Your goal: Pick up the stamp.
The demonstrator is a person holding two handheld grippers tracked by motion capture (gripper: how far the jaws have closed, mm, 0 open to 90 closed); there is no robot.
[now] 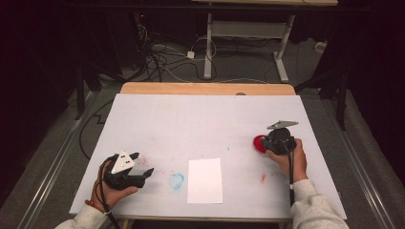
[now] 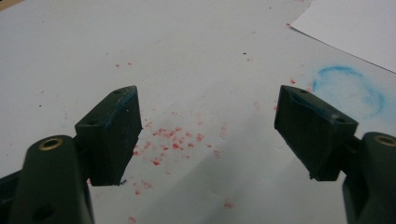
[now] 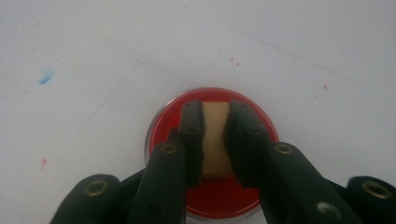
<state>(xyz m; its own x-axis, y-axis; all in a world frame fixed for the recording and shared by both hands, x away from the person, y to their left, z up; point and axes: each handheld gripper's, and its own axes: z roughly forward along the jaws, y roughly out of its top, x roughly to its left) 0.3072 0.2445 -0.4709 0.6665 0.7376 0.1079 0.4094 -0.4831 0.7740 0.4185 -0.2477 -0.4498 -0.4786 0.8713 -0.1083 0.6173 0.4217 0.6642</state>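
The right gripper (image 3: 215, 140) has its fingers (image 3: 191, 140) pressed against both sides of a tan wooden block (image 3: 215, 140), which stands upright in a shallow round dish of red ink (image 3: 163, 121). The red fills the dish up to its clear rim, and the block's foot rests in it. In the high view the dish (image 1: 258, 143) sits on the white surface (image 1: 200, 119), with the right gripper (image 1: 278, 140) just beside it.

The left gripper (image 2: 208, 135) has its fingers (image 2: 114, 135) spread wide apart with nothing between them; below them lie red specks (image 2: 173, 142) on the surface. Near the specks is a blue ring-shaped smudge (image 2: 350, 91), and beyond it a sheet of white paper (image 1: 205, 180), well apart from the dish.
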